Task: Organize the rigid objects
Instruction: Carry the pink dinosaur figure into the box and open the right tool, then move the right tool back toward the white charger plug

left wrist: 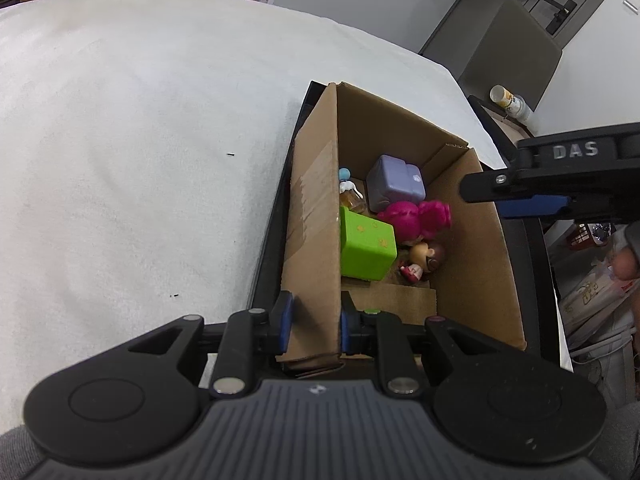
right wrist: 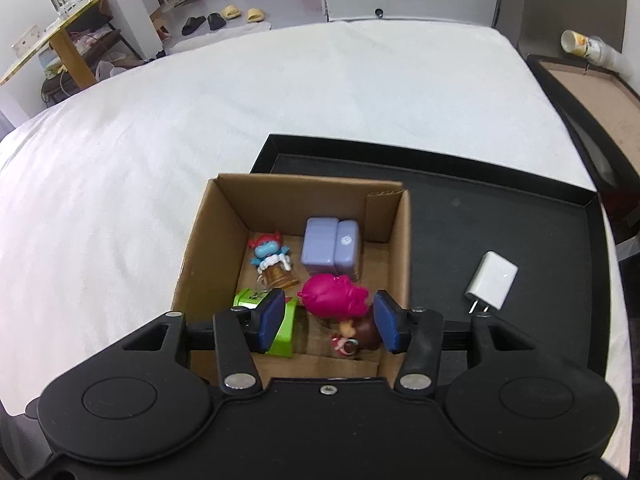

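right wrist: charger visible, right tongs apart | left tongs clamp box wall

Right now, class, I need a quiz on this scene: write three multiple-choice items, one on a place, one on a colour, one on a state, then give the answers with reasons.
1. Where is the white charger?
A. in the cardboard box
B. on the black tray beside the box
C. on the white cloth

2. What colour is the boxy case at the far side of the box?
A. lilac
B. orange
C. black

3. What are the left tongs doing?
A. hanging open above the cloth
B. holding the charger
C. clamping the box wall

Answers: 1 B, it lies on the black tray outside the cardboard box. 2 A, lilac. 3 C, the pads squeeze the cardboard wall.
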Demonstrator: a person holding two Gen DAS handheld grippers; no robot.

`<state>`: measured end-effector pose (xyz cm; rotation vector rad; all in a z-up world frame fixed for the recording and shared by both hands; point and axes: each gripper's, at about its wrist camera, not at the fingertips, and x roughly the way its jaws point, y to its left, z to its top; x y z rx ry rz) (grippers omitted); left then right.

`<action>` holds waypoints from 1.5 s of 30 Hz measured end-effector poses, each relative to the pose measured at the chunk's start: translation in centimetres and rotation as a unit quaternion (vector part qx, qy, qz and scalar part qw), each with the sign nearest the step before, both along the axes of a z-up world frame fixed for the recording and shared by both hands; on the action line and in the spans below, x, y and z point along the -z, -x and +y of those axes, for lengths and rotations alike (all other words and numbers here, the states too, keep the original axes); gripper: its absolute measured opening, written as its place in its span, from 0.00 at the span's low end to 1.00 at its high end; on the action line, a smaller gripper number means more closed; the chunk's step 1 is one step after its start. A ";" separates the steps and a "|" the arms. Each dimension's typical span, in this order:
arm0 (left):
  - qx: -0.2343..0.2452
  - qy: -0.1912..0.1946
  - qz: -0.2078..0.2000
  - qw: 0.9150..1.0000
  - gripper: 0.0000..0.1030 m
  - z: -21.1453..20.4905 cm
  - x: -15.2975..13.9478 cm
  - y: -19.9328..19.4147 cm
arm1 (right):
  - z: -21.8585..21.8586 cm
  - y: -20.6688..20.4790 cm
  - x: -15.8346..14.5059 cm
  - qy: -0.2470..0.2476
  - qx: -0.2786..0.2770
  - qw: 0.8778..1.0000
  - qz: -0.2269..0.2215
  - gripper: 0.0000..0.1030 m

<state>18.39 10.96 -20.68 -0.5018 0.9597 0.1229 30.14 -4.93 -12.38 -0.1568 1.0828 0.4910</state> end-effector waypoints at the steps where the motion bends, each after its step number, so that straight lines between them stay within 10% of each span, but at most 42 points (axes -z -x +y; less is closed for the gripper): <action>1: 0.000 0.000 0.000 1.000 0.20 0.0 0.0 0.0 | -0.2 0.0 -0.2 -0.003 0.000 1.000 -0.001 0.48; 20: 0.000 -0.003 0.000 1.000 0.20 0.0 0.0 0.0 | -7.6 -2.0 -2.8 -0.010 0.043 0.999 -0.030 0.53; 45: -0.010 -0.019 0.009 1.000 0.20 -0.6 -0.1 -0.5 | -14.0 -4.4 2.6 -0.048 0.098 0.994 -0.005 0.68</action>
